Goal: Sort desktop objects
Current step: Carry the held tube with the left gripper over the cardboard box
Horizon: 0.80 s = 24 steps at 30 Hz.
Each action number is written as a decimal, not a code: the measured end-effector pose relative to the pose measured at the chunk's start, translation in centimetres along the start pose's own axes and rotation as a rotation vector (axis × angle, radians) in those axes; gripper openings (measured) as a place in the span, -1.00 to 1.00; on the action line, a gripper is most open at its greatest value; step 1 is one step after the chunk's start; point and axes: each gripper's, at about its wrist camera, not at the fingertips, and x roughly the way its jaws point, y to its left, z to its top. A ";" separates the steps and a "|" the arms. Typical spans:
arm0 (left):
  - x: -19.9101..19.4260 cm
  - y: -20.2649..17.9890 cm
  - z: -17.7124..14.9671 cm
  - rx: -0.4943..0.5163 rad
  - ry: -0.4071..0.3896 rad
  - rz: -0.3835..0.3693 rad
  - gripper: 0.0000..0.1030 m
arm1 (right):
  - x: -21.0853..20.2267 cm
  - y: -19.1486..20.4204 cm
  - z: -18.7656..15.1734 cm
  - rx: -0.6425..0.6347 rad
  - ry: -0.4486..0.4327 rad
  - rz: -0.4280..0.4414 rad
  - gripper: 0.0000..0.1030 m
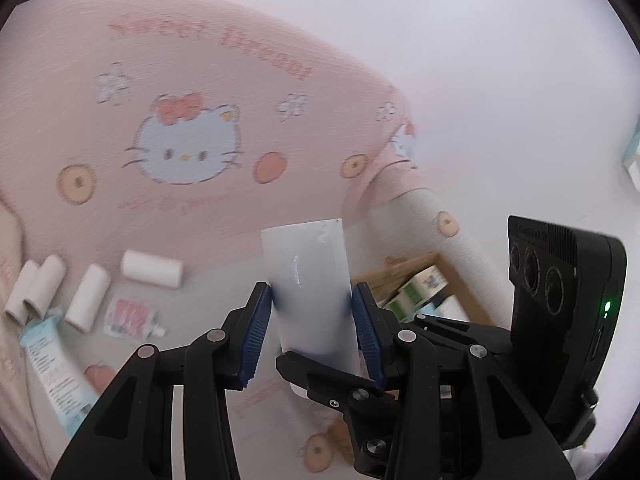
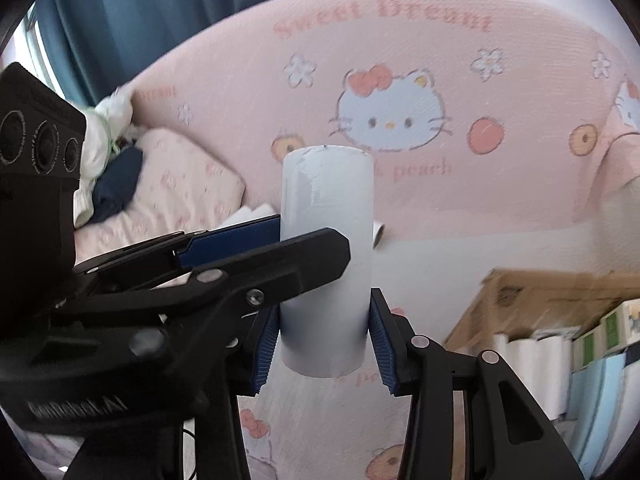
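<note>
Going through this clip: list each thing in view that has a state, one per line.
White roll: lifted upright, clamped by both grippers.
Left gripper: shut on the roll.
Right gripper: shut on the roll, lower down.
Cardboard box: open, partly filled with rolls and cartons.
Loose rolls: lying on their sides.
Tube: lying flat.

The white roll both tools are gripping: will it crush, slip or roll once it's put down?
The white roll keeps its round shape between the right tool and left tool, so it is probably fairly stiff. Its glossy wrap may be slippery. Laid on its side, it would likely roll.
</note>
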 end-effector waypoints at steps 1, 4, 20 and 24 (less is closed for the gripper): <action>0.5 -0.4 0.5 0.004 0.006 -0.018 -0.11 | -0.4 -0.3 0.3 -0.004 -0.006 -0.014 -0.22; 2.1 -1.8 1.8 0.010 0.030 -0.073 -0.11 | -1.5 -1.3 1.1 -0.028 -0.015 -0.090 -0.22; 10.6 -10.2 2.7 0.152 0.248 -0.131 -0.12 | -4.8 -11.6 0.6 0.129 0.101 -0.203 -0.22; 13.3 -10.6 1.7 0.148 0.380 -0.125 -0.15 | -3.6 -14.1 -1.5 0.251 0.160 -0.141 -0.22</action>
